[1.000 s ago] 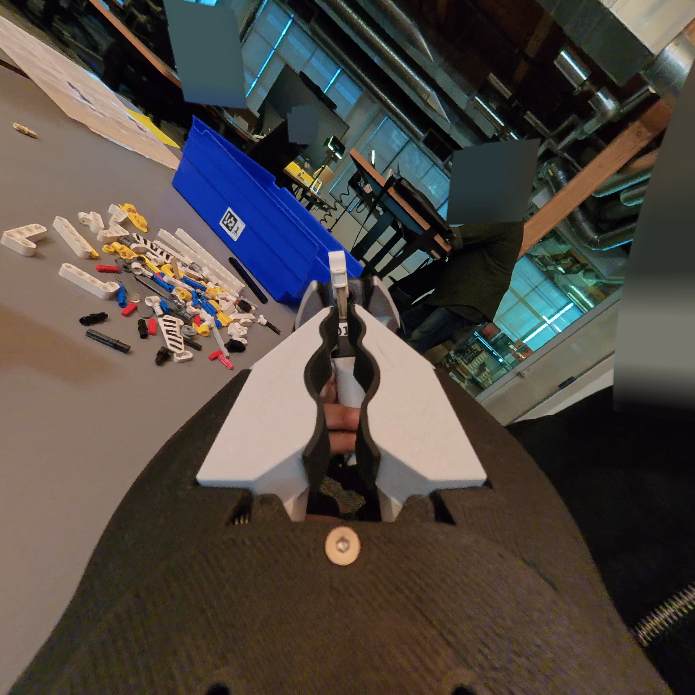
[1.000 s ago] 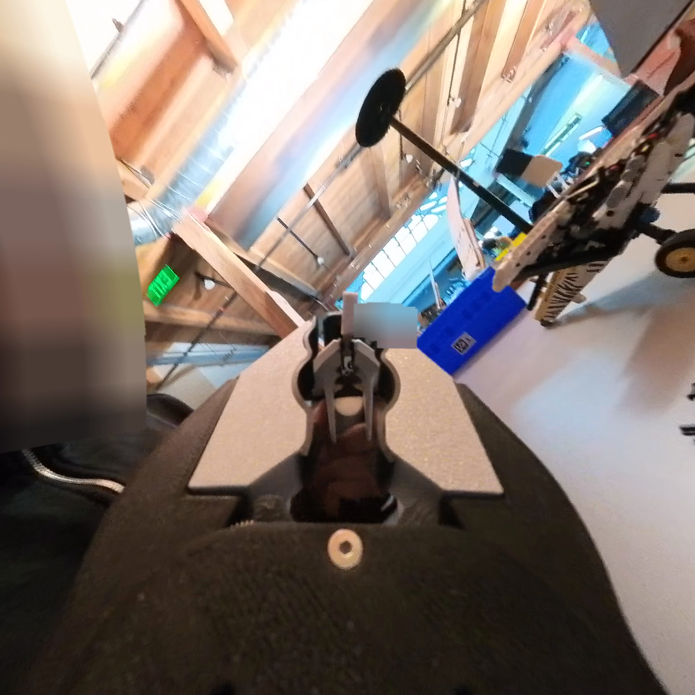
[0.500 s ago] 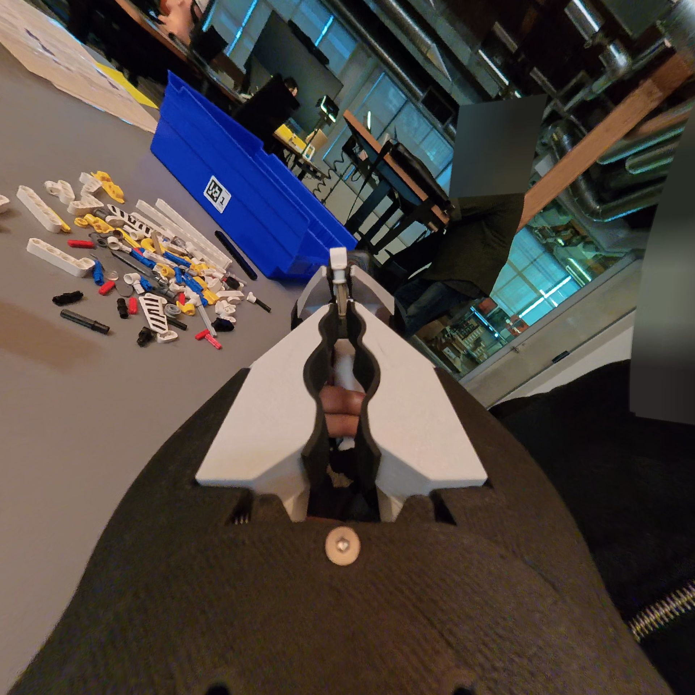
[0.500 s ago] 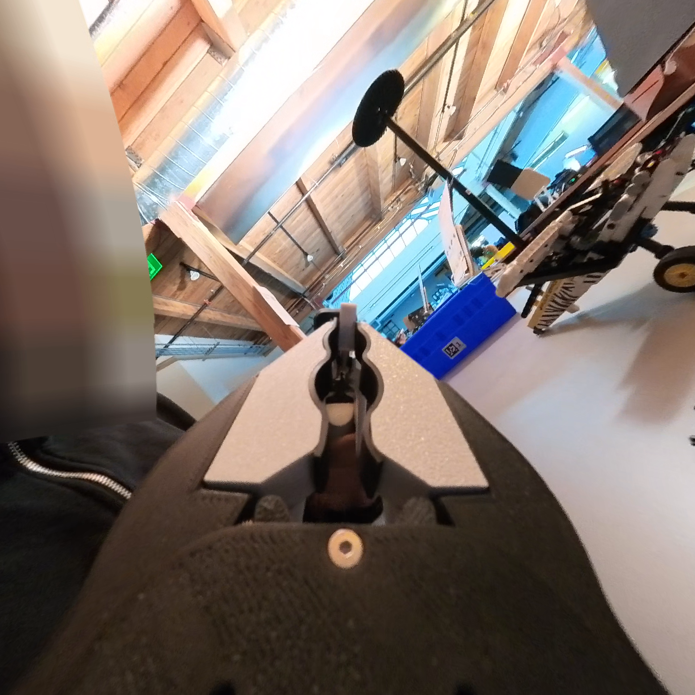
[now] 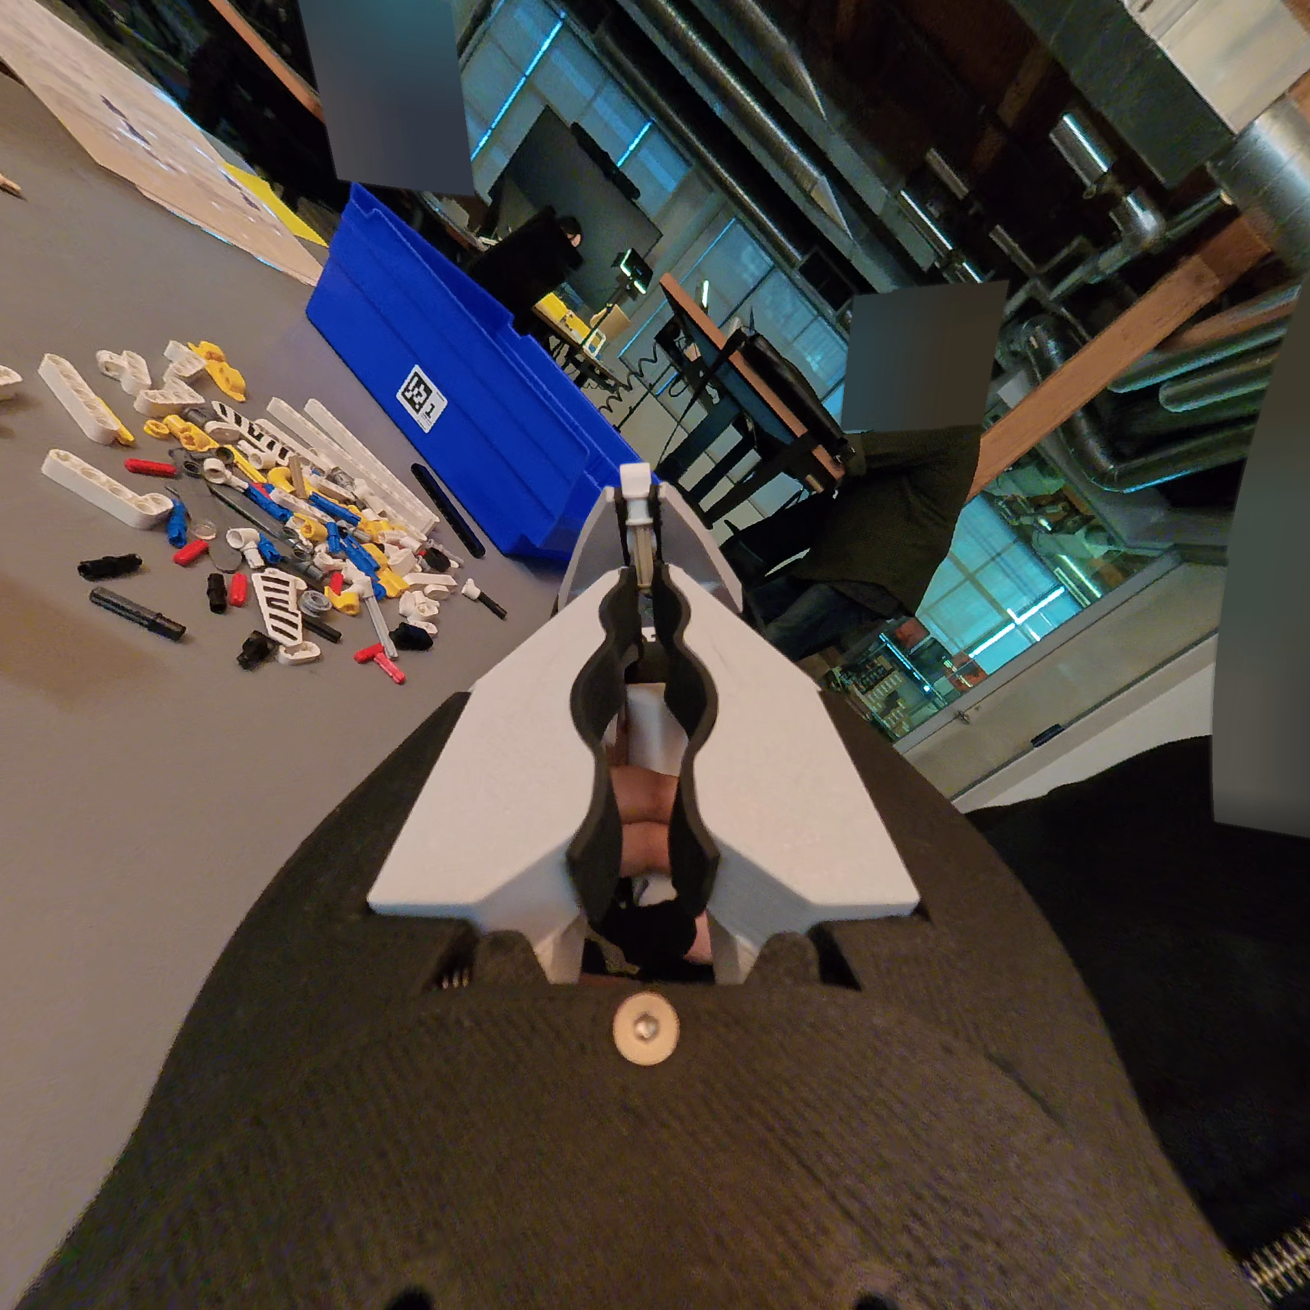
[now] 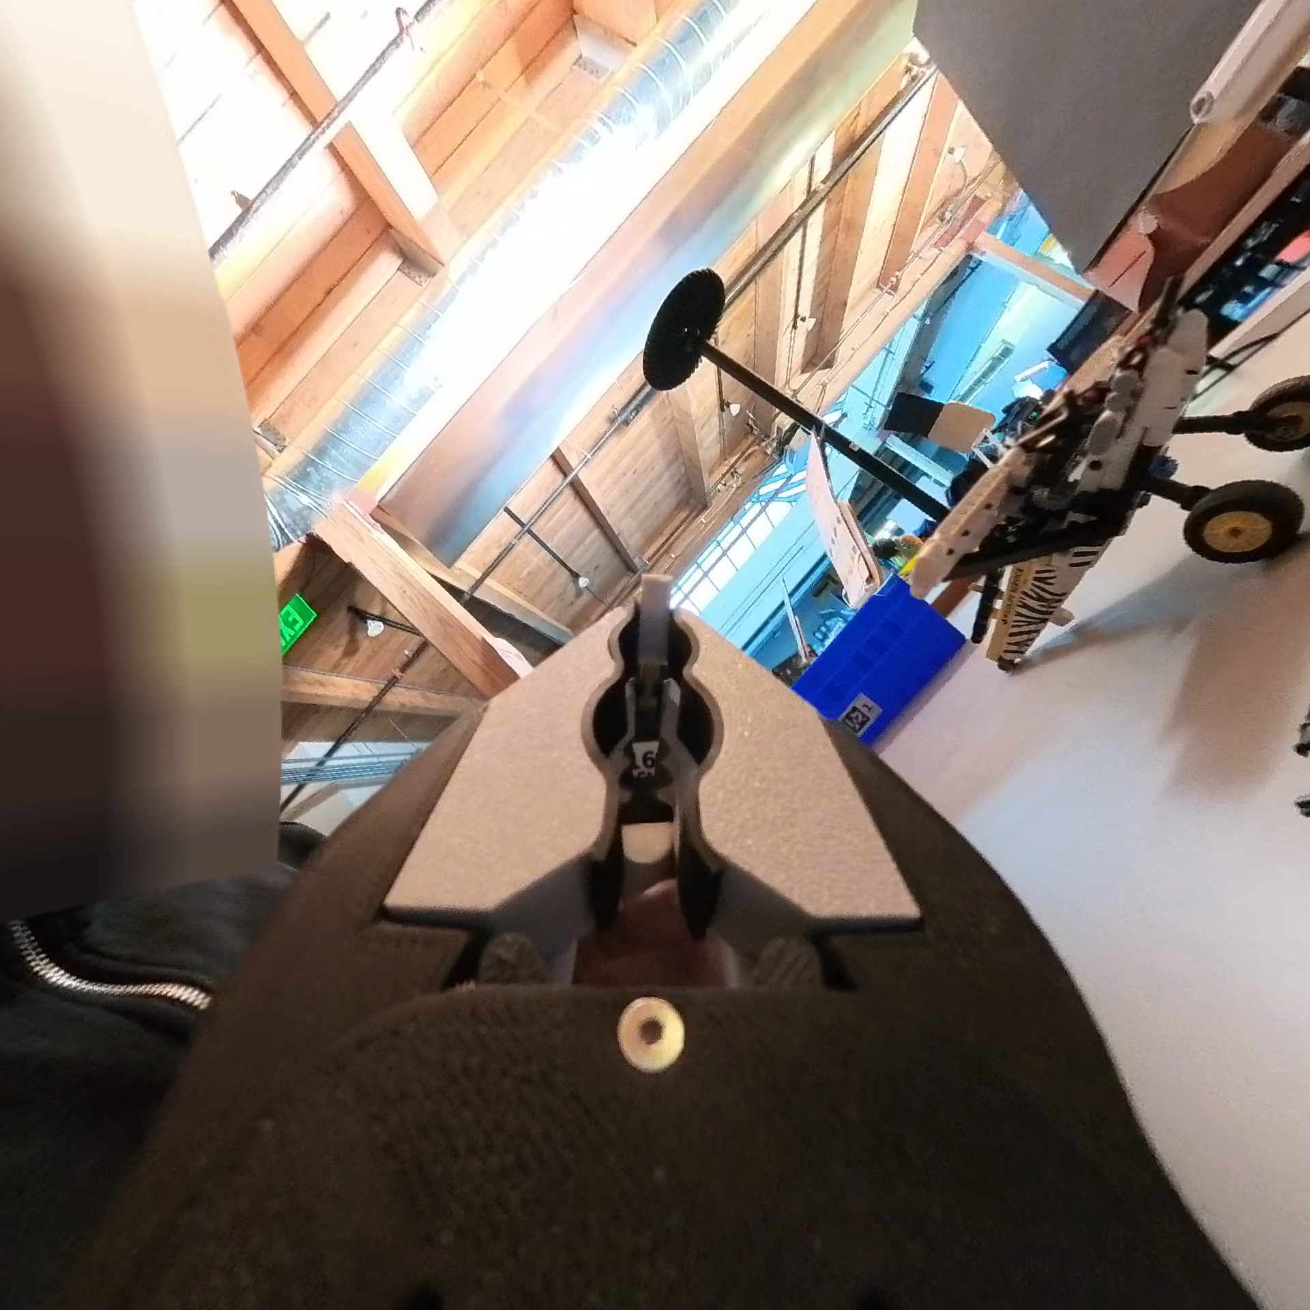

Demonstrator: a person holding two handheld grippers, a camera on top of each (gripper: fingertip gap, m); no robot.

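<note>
Both claws (image 5: 640, 528) (image 6: 653, 624) pinch small pale pieces (image 5: 636, 489) — details unclear.

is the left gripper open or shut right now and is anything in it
Shut. The left gripper has its black fingertips closed on a small white plastic connector piece, whose end pokes out beyond the tips.

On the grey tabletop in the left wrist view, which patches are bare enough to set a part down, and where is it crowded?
Bare grey table lies near the camera, below the scattered pile of small building parts and left of the left gripper. It is crowded from that pile up to the blue bin. In the right wrist view, bare light tabletop lies below the wheeled model.
</note>
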